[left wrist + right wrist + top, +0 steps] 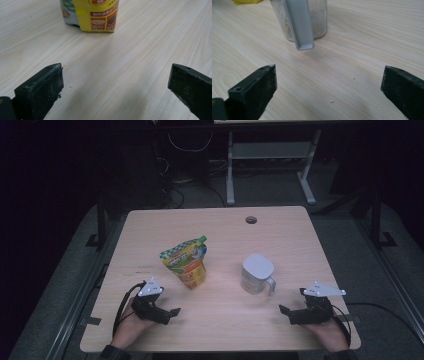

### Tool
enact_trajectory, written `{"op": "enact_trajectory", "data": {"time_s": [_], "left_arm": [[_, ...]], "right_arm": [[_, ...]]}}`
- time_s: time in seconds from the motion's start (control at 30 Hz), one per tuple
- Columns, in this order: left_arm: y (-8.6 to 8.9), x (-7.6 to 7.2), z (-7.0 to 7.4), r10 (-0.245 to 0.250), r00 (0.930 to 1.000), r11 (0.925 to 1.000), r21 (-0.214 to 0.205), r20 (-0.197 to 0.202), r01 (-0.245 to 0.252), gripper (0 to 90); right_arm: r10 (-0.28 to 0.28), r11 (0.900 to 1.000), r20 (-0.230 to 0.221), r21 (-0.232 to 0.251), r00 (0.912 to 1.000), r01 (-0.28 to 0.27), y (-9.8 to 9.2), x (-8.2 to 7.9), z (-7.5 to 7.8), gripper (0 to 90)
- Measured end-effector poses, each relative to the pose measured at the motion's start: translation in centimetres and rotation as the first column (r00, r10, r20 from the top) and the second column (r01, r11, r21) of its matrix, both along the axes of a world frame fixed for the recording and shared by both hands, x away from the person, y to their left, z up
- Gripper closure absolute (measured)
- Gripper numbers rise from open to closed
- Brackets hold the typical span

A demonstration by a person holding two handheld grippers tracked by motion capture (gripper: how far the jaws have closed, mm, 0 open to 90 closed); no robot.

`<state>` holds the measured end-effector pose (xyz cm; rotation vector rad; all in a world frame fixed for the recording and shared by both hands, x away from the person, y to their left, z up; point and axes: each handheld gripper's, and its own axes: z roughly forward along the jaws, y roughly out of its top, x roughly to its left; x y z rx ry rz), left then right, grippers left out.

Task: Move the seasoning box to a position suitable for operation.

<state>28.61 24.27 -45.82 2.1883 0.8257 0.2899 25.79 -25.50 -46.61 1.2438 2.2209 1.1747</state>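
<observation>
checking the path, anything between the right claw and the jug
Nothing big: bare wood table between the right claw and the jug, apart from a couple of tiny crumbs, seen in the right gripper view.

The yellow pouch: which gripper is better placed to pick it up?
Left. The left gripper rests just in front of the yellow pouch, jaws open toward it. The right gripper faces the jar instead.

Pouch (186, 265) left of jug (257, 274)
</observation>
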Motion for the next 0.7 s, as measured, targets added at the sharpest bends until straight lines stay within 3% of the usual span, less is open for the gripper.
{"op": "enact_trajectory", "data": {"time_s": [0.23, 0.5, 0.7], "left_arm": [[-0.3, -0.2, 0.1, 0.001, 1.0000, 0.9996, -0.028, -0.002, -0.001, 0.0], [-0.3, -0.3, 0.2, -0.021, 0.9998, 0.9996, -0.021, -0.002, 0.021, 0.0], [-0.4, -0.4, 0.3, -0.019, 0.9998, 0.9990, -0.041, 0.011, 0.019, 0.0]], "right_arm": [[0.015, 0.9999, 0.003, 0.006, 0.9999, -0.015, 0.0, 0.0, 0.1, 3.6], [0.037, 0.9986, 0.017, 0.037, 0.9992, -0.037, 0.1, 0.3, 0.5, 6.8], [0.052, 0.9971, 0.033, 0.053, 0.9981, -0.054, 0.2, 0.6, 1.2, 14.0]]}}
